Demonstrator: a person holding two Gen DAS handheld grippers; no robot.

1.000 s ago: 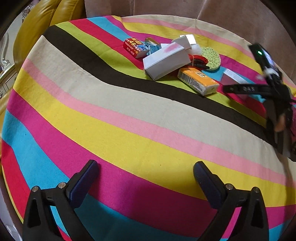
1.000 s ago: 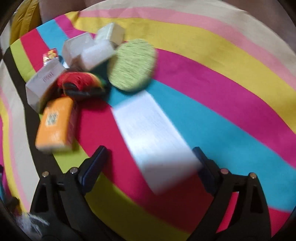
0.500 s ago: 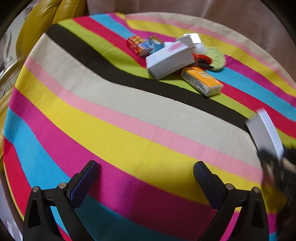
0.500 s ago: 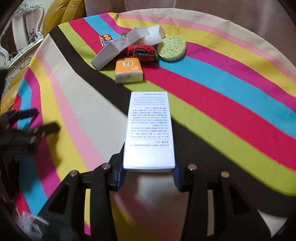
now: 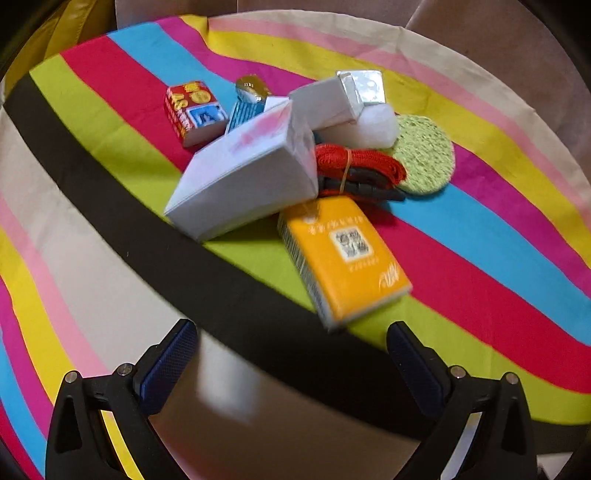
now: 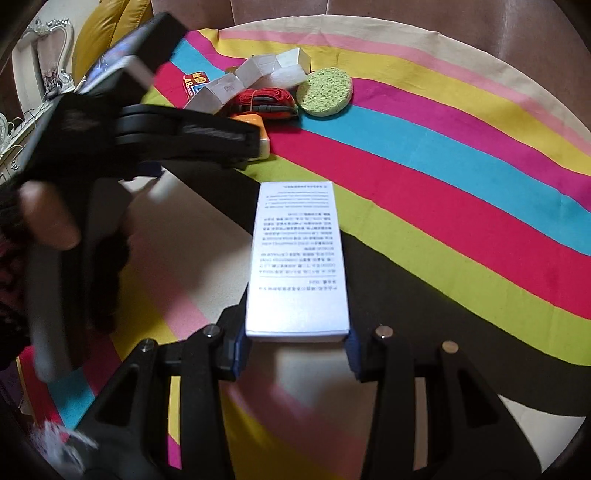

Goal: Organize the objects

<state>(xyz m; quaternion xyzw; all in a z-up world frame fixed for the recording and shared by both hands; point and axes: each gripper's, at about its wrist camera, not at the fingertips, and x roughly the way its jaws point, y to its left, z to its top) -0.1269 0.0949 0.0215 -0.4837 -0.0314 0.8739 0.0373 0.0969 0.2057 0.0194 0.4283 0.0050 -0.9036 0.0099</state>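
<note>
I have the white printed box (image 6: 297, 258) clamped by its near end in my right gripper (image 6: 297, 341), held out above the striped tablecloth (image 6: 461, 184). My left gripper (image 5: 291, 354) stands wide open with nothing between its pads, just short of the orange pack (image 5: 341, 258) at the front of the pile, beside the larger white carton (image 5: 251, 177), red strap bundle (image 5: 354, 166) and green sponge (image 5: 424, 158).

A home, by the look of it, a living room: a round table under a bright striped cloth (image 5: 480, 236), a yellow leather seat (image 6: 107, 33) at its far edge, brownish upholstery (image 6: 406, 26) behind, and an ornate white furniture piece (image 6: 51, 55) off to the left. Household bits sit piled on the cloth: a green sponge (image 6: 325, 92), small cartons, an orange tissue pack (image 5: 343, 258).
</note>
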